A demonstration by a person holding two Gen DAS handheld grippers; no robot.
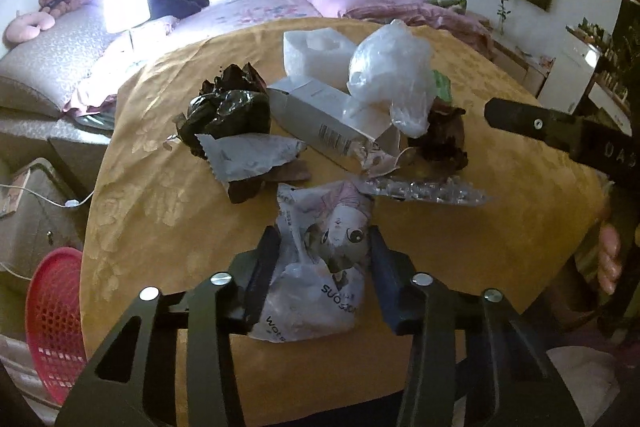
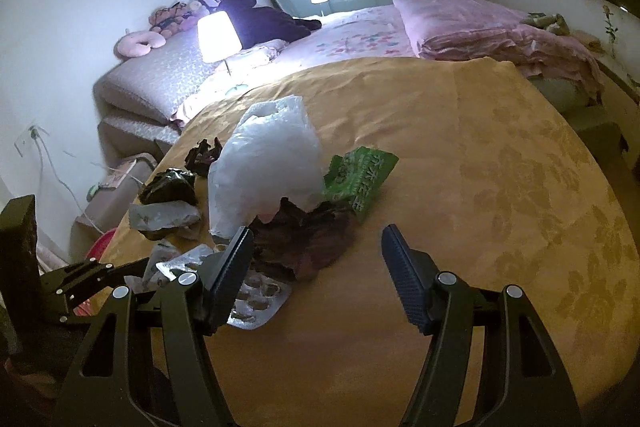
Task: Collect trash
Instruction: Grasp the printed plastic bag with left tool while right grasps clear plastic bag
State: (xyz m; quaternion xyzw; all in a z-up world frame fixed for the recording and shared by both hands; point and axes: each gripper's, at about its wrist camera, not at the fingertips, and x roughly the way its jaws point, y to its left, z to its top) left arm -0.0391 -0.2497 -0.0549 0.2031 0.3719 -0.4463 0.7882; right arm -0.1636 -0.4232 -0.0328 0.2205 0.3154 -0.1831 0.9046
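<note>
Left gripper (image 1: 324, 267) pinches the cartoon-printed plastic wrapper (image 1: 320, 267) near the yellow tablecloth's (image 1: 152, 187) edge; right gripper (image 2: 316, 267) gapes wide over bare cloth; only its view shows the green packet (image 2: 360, 175).

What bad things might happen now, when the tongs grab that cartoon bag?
1. The left tongs pinch only the crinkly cartoon bag's sides; being thin and slippery, it may slide out when lifted.
2. The blister pack lies against the bag's far end and might get dragged off the yellow tablecloth.
3. The right tongs stand open beside the brown wrapper and could scatter the pile.
</note>
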